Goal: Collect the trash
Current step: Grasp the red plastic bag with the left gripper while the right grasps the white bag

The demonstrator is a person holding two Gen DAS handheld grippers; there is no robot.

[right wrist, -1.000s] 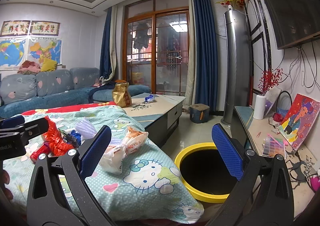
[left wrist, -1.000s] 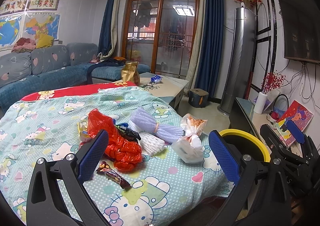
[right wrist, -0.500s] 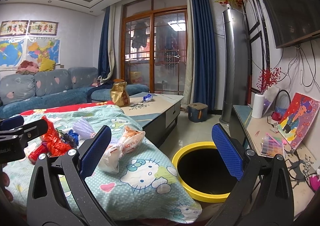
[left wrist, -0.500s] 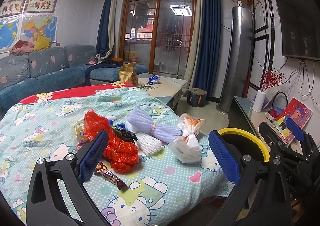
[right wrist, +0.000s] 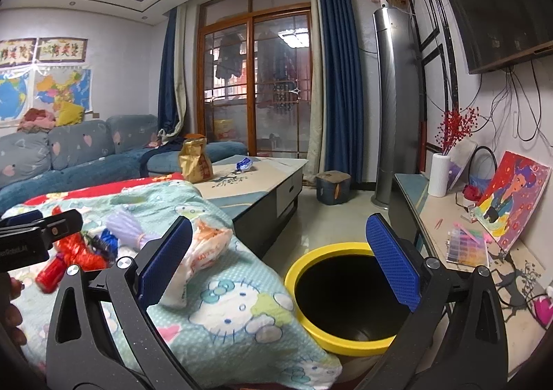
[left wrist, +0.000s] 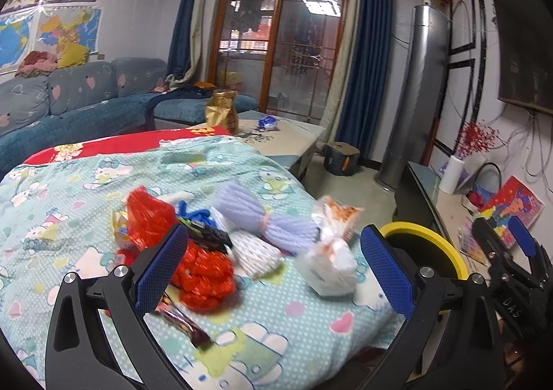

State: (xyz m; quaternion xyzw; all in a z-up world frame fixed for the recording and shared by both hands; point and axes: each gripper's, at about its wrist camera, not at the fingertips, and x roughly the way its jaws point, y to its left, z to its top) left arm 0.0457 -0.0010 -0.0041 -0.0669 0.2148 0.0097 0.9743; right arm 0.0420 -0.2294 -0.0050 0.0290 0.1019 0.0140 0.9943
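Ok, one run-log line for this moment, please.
left hand-held gripper: open, empty | right hand-held gripper: open, empty | trash pile: on the cloth | yellow bin: beside the table

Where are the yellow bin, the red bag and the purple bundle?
yellow bin (right wrist: 312, 257): right wrist view, left part of its rim.
red bag (left wrist: 204, 272): left wrist view, crumpled lower part.
purple bundle (left wrist: 242, 208): left wrist view, wide left end.
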